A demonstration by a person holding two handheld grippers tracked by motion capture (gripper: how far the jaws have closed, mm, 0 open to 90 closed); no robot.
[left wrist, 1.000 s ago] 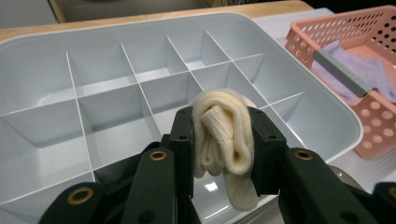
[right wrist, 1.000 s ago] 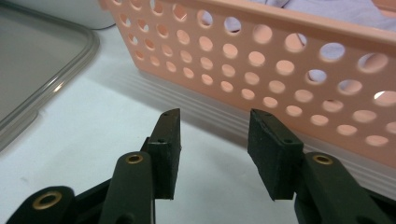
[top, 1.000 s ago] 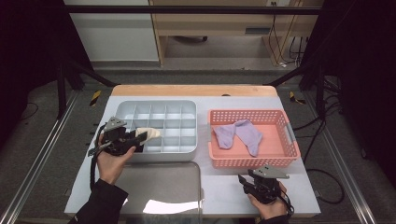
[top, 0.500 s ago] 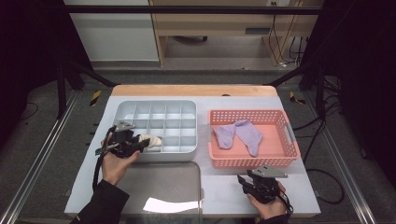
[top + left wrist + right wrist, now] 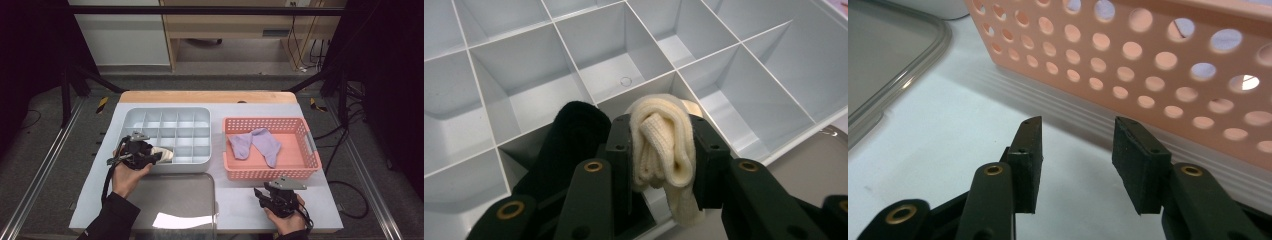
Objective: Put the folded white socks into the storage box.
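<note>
Left tool point(image 5: 659, 150) grips cream sock point(image 5: 663, 145) over grey tray point(image 5: 165, 120)

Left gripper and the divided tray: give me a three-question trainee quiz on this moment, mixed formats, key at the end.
1. True or false: the left gripper is shut on a rolled cream sock.
2. Multiple choice: the two purple socks lie in
A. the grey divided organizer
B. the pink basket
C. the clear lid on the table
3. Fill in: the right gripper, near the basket's front wall, has its jaws ____ and holds nothing.

Key
1. True; the sock is pinched between both jaws, over the organizer's near edge.
2. B
3. open
</note>
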